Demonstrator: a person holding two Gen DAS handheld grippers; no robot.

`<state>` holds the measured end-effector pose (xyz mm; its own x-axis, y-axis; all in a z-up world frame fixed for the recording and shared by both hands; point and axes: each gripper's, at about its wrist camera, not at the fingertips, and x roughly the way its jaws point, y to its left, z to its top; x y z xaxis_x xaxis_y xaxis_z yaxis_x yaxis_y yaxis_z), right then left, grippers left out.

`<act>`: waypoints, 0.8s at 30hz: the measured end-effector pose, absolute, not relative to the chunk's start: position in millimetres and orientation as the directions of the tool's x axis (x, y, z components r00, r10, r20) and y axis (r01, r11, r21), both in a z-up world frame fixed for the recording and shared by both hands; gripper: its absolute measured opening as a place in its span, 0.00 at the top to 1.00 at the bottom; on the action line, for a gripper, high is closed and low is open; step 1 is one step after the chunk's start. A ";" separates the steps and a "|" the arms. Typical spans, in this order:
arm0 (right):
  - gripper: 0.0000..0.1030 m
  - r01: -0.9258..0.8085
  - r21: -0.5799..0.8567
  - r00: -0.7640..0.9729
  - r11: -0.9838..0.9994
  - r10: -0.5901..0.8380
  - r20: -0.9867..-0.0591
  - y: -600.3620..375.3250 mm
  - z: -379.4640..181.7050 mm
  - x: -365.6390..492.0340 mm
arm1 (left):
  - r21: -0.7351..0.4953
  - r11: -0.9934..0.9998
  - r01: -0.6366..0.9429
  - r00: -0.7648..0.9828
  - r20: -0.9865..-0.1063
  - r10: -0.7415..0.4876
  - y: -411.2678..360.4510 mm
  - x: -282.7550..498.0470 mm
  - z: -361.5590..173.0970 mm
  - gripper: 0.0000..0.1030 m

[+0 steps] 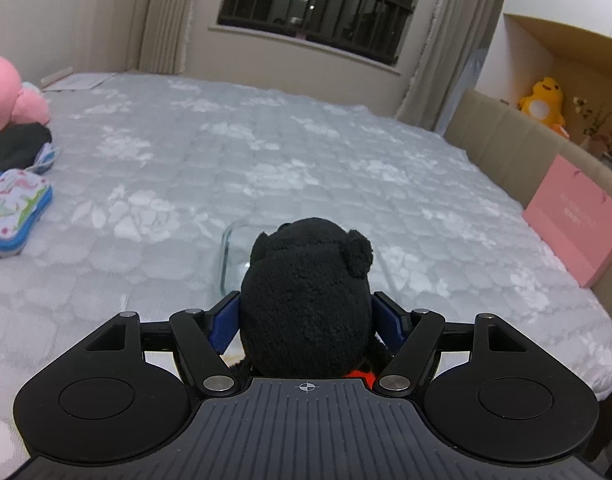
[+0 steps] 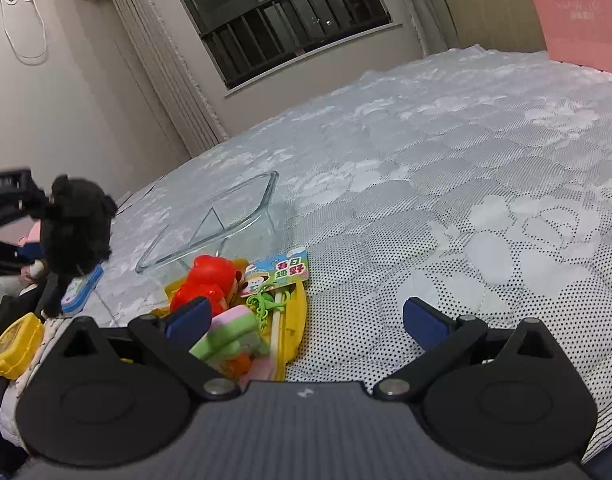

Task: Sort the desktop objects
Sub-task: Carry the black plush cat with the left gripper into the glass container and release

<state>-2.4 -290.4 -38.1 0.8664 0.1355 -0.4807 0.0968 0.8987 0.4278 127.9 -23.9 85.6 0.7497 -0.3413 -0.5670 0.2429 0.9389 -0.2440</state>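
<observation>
the black plush toy (image 1: 306, 300) sits clamped between the blue pads of the left gripper (image 1: 307, 316), held above the bed cover, just in front of the clear glass dish (image 2: 226, 224). beside the dish lie a red figure (image 2: 204, 284), a green block (image 2: 230, 332) and a printed tag (image 2: 280, 270) on a yellow tray (image 2: 296, 320). the right gripper (image 2: 306, 320) hovers over them, fingers spread wide, holding nothing. a pink bag (image 1: 573, 220) leans against the headboard.

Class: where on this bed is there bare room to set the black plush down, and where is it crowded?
Bare: quilt between glass dish and pink bag, also right of the dish. Crowded: toy pile by right gripper. Left gripper holds black plush.
</observation>
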 end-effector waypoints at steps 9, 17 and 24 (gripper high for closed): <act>0.00 0.096 0.439 0.866 0.893 0.142 -0.479 -294.2 -38.0 4.2 | -0.173 0.951 0.257 0.802 -0.510 -0.310 -36.0 154.4 110.2 0.28; 0.00 0.097 0.447 0.868 0.889 0.144 -0.475 -298.2 -36.8 11.2 | -0.130 0.960 0.250 0.838 -0.467 -0.282 -44.5 183.5 125.4 0.28; 0.00 0.094 0.429 0.856 0.898 0.147 -0.495 -291.5 -39.5 18.5 | -0.126 0.965 0.228 0.841 -0.474 -0.261 -42.3 203.6 110.6 0.27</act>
<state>18.5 -291.5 -39.5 0.8562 0.1468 -0.4954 0.0943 0.8983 0.4291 203.6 -42.3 110.6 0.8411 -0.2609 -0.4739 0.2282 0.9654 -0.1263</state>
